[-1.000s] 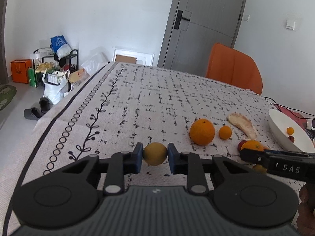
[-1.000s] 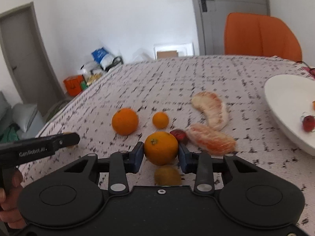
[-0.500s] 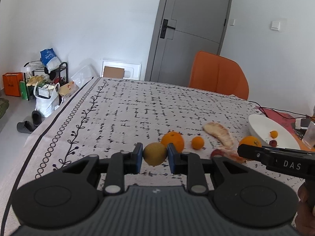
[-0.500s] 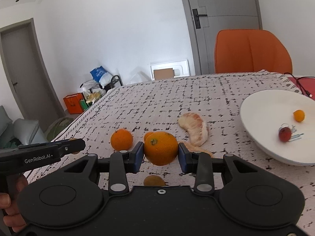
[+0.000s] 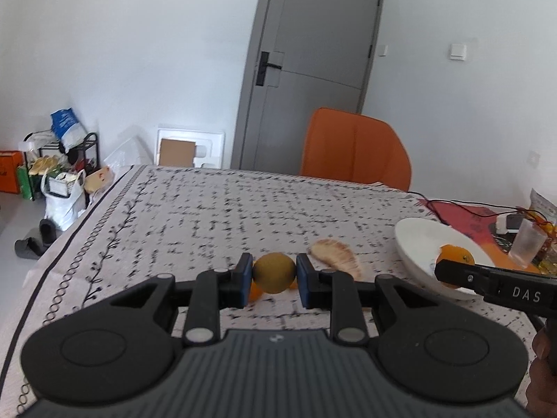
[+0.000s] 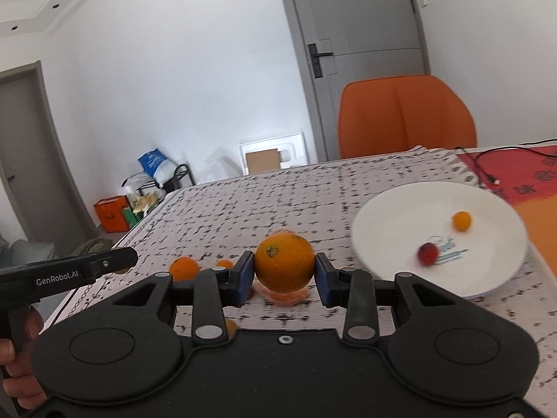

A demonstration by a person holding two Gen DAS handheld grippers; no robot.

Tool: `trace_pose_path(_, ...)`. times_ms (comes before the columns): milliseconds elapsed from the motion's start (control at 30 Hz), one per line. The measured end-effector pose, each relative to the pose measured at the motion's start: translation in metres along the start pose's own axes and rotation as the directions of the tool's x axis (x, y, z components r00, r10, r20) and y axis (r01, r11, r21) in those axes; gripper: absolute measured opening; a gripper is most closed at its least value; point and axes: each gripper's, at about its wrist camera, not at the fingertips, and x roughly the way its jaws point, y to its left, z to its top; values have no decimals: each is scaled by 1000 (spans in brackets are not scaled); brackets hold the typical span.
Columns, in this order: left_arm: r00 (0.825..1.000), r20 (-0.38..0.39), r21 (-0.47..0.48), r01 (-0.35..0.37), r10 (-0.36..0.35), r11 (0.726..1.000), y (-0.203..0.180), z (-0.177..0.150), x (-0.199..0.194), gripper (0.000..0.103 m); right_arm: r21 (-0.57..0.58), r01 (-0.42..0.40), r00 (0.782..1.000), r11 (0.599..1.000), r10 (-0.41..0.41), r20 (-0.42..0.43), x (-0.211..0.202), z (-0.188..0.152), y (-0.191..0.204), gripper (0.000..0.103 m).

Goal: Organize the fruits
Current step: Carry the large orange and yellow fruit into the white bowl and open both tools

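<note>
My left gripper (image 5: pixel 274 274) is shut on a small yellow-green round fruit (image 5: pixel 274 273) and holds it above the patterned tablecloth. My right gripper (image 6: pixel 284 268) is shut on a large orange (image 6: pixel 284 266), lifted to the left of the white bowl (image 6: pixel 386 240). The bowl holds a small orange fruit (image 6: pixel 462 220) and a red fruit (image 6: pixel 428 254). In the left wrist view the bowl (image 5: pixel 414 240) sits at the right with the held orange (image 5: pixel 454 257) in front of it. A peeled pomelo segment (image 5: pixel 336 257) lies on the cloth.
Another orange (image 6: pixel 183 268) and a small orange fruit (image 6: pixel 224 264) lie on the cloth at the left. An orange chair (image 6: pixel 403 115) stands at the table's far side. A red mat with cables (image 6: pixel 515 170), a plastic cup (image 5: pixel 527 242) and clutter lie at the right.
Both grippers have risen from the table with their fruits and swung right toward the bowl. The orange now hangs close to the bowl's left rim.
</note>
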Motion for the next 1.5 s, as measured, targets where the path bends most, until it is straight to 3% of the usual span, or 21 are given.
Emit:
trace_pose_path(600,990,-34,96,136,-134,986,-64,5,37,25,92,139,989,986,-143,44,-17,-1,-64,35)
trace_pose_path(1500,976,-102,174,210,-194,962,-135,6,96,25,182,154,987,971,-161,22,0,-12,-124,35)
